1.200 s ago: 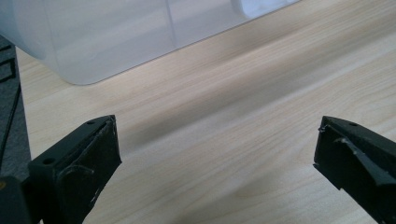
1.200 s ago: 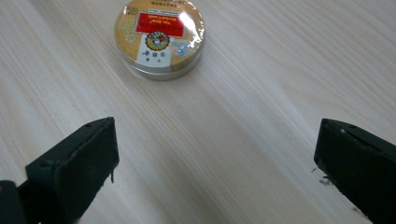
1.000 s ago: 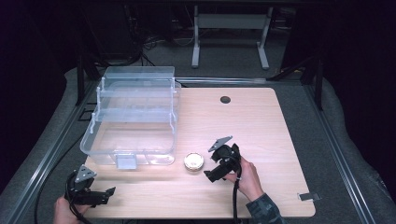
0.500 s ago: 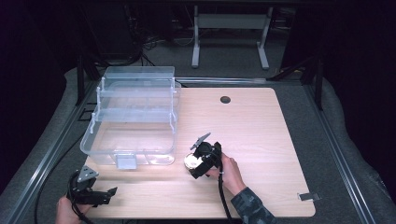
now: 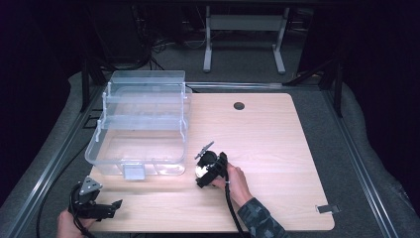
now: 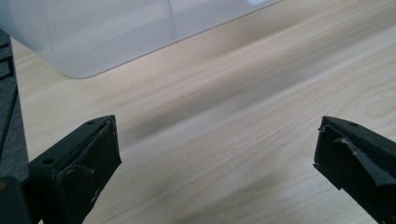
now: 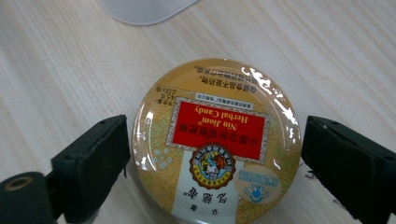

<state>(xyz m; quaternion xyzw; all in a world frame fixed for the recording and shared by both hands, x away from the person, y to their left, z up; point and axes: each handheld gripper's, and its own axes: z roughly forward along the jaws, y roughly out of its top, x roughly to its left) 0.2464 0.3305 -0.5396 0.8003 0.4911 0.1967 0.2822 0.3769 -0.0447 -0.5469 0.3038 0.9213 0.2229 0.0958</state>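
Jaws of the right gripper (image 7: 212,154) stand spread on either side of a round gold-lidded candy tin (image 7: 215,142); the left pad sits just beside the rim, the right one a little apart, so nothing is pinched yet. Down at the near left corner, the left gripper (image 6: 217,158) hangs low over bare wood with its jaws wide apart and nothing between them. Both work over a pale wooden table (image 5: 277,144). The tin lies flat near the table's middle front, and just beyond it stands a clear plastic storage box (image 5: 143,124) with tiered trays, its rounded corner close to the tin. The lid is glossy, with a red label reading "Nin Jiom Herbal Candy" and a small round emblem.
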